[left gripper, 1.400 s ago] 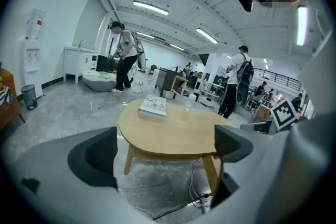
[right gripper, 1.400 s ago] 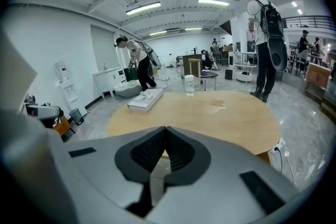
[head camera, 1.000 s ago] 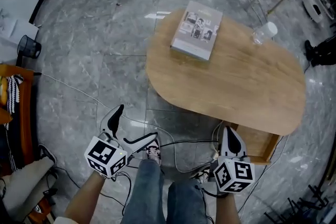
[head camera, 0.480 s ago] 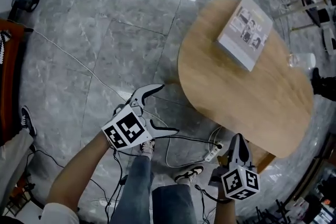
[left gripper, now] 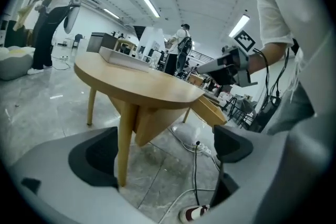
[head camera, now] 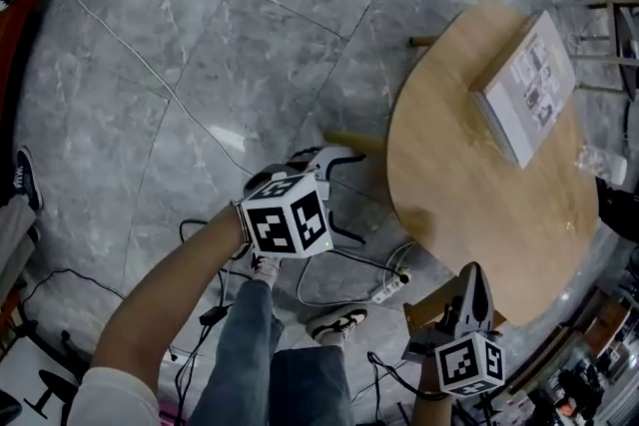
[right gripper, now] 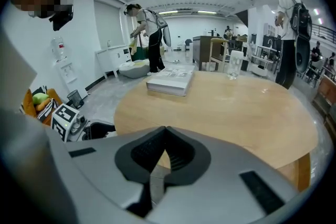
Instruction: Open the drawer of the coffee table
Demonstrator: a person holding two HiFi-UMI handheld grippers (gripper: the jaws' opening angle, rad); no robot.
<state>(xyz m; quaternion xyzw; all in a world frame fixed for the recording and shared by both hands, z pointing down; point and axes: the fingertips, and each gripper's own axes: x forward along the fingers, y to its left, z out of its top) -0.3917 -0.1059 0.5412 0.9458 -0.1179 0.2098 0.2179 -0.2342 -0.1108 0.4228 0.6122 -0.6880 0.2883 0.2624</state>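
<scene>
1. Left claw (head camera: 349,197) has dropped low beside the coffee table (head camera: 459,165) over the last second, jaws wide apart, gripping nothing
2. Right claw (head camera: 473,274) sank less, jaws pressed together and empty, just beside the drawer (head camera: 427,311)
3. That drawer juts out under the coffee table, so I judge I'm lining up the pull

Looks steeply down on a grey marble floor (head camera: 200,65). Shows an oval wooden coffee table (head camera: 469,205) at right, carrying a book (head camera: 524,95) (pale cover, small pictures). Places left gripper (head camera: 347,195) beside the table, jaws apart, and right gripper (head camera: 472,276) at its near edge, jaws together.
</scene>
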